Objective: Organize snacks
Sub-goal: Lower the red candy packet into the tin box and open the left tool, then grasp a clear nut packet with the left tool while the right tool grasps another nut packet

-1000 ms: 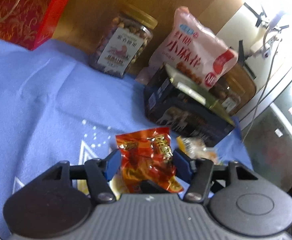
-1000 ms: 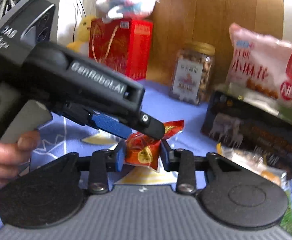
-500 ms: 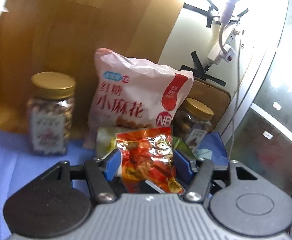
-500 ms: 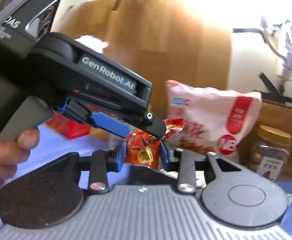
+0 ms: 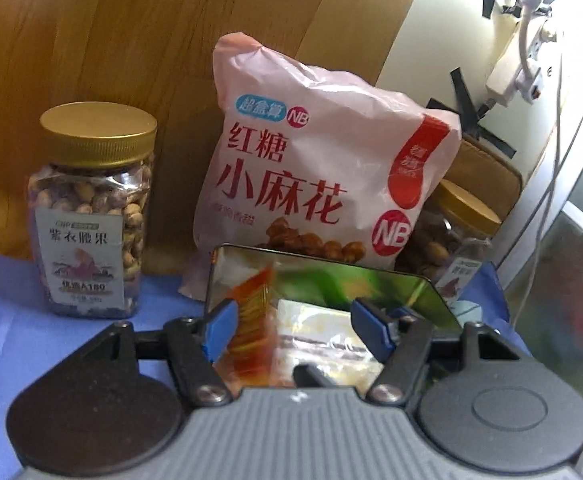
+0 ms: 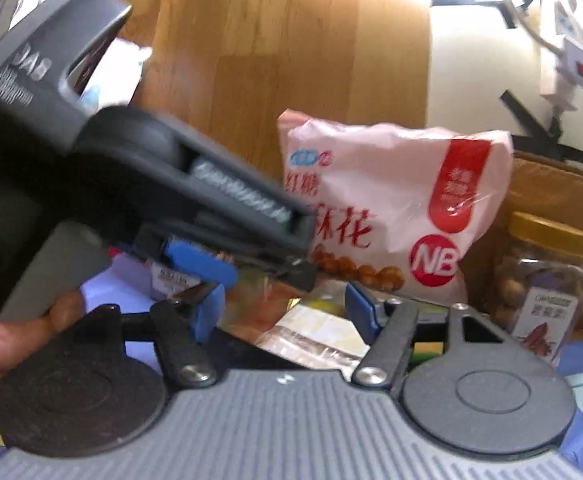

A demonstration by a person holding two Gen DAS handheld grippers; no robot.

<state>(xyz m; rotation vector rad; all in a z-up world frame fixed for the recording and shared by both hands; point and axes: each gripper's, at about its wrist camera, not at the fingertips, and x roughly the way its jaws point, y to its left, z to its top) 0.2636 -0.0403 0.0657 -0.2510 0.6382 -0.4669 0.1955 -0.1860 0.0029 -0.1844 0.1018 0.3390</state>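
A small red-orange snack packet is blurred and sits just inside my left gripper's left finger, over the open box with a shiny inner lid. My left gripper is open, its blue pads wide apart above the box. My right gripper is open too, above the same box, where clear packets lie. The left gripper's body crosses the right wrist view at left, held by a hand.
A pink bag of fried dough twists leans on the wooden panel behind the box. A gold-lidded nut jar stands left of it, another jar to the right. Blue cloth covers the table. A power strip hangs on the wall.
Both grippers held the red-orange packet and carried it over the box. Both have now opened, and the packet is dropping from the jaws.
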